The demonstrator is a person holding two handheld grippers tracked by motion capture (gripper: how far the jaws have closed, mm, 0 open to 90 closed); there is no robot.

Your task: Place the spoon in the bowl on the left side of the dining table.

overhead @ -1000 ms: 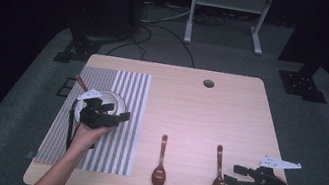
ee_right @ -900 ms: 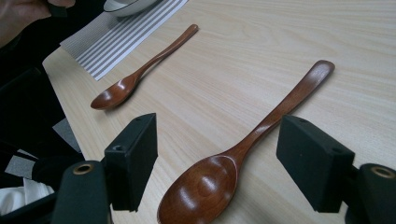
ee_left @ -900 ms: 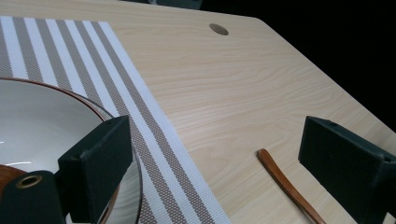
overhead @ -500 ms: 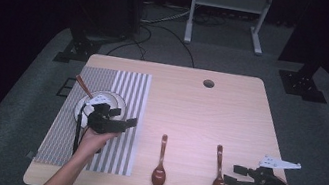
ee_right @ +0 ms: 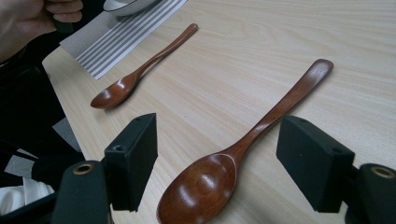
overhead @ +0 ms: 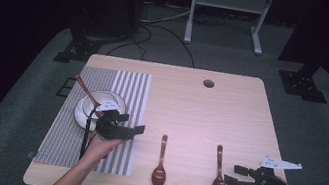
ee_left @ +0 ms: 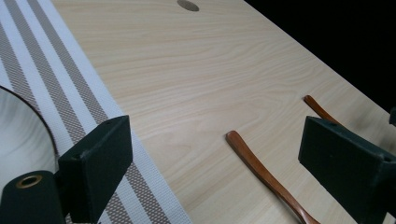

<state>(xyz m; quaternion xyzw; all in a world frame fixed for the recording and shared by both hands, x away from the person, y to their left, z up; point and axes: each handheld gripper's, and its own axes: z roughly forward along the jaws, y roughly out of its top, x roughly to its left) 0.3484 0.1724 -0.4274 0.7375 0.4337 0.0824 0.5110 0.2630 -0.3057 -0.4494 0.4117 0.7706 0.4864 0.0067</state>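
Two brown wooden spoons lie on the table, the left spoon (overhead: 161, 161) (ee_right: 140, 70) and the right spoon (overhead: 218, 173) (ee_right: 243, 144), bowls toward me. My left gripper (overhead: 131, 123) (ee_left: 219, 168) hovers open at the right edge of the striped placemat (overhead: 123, 85) (ee_left: 70, 93), facing the left spoon's handle (ee_left: 266, 177). My right gripper (overhead: 234, 175) (ee_right: 222, 161) is open beside the right spoon, whose bowl and lower handle lie between the jaws without touching them. A white bowl (overhead: 99, 104) (ee_left: 18, 135) on the placemat holds a third brown handle (overhead: 83, 86).
The light wood table (overhead: 199, 113) has a round cable hole (overhead: 208, 83) (ee_left: 187, 5) near its far edge. A white tag (overhead: 281, 164) sticks out by the right gripper. Dark floor, cables and stand legs surround the table.
My left gripper has moved rightward from over the bowl to the placement's right edge, toward the left spoon. The right gripper and both spoons have stayed put.
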